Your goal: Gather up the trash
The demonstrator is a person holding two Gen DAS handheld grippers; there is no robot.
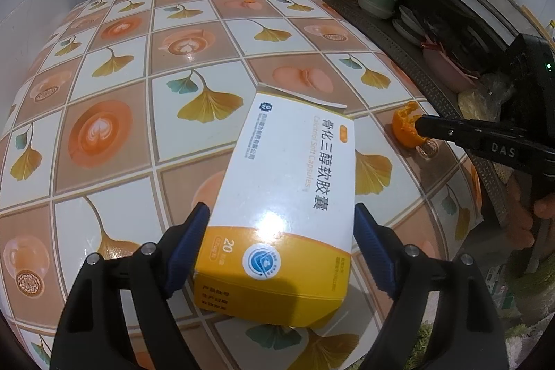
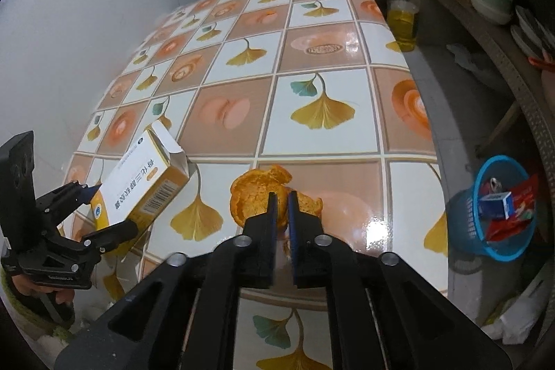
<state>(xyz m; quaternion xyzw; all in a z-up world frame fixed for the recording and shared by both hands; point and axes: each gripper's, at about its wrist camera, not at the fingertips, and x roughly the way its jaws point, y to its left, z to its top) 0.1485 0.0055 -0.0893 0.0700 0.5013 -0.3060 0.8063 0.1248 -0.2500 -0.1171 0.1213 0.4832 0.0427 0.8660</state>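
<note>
Jaws of left gripper (image 1: 281, 214) stand wide either side of the medicine box (image 1: 291, 193), which rests tilted on the table (image 1: 131, 113); can't tell if pads press it. Right gripper (image 2: 281, 198), jaws narrowly apart, straddles the orange peel (image 2: 260, 193) nr table edge. Blue basket (image 2: 499, 207) w/ wrappers sits on floor beside

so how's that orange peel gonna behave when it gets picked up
The orange peel looks thin, torn and curled, so it will probably flex or tear rather than stay stiff. It seems light for its size. The right hand-held gripper straddles only one ragged edge, so the rest may droop, and the glossy tablecloth might let it slide.
</note>
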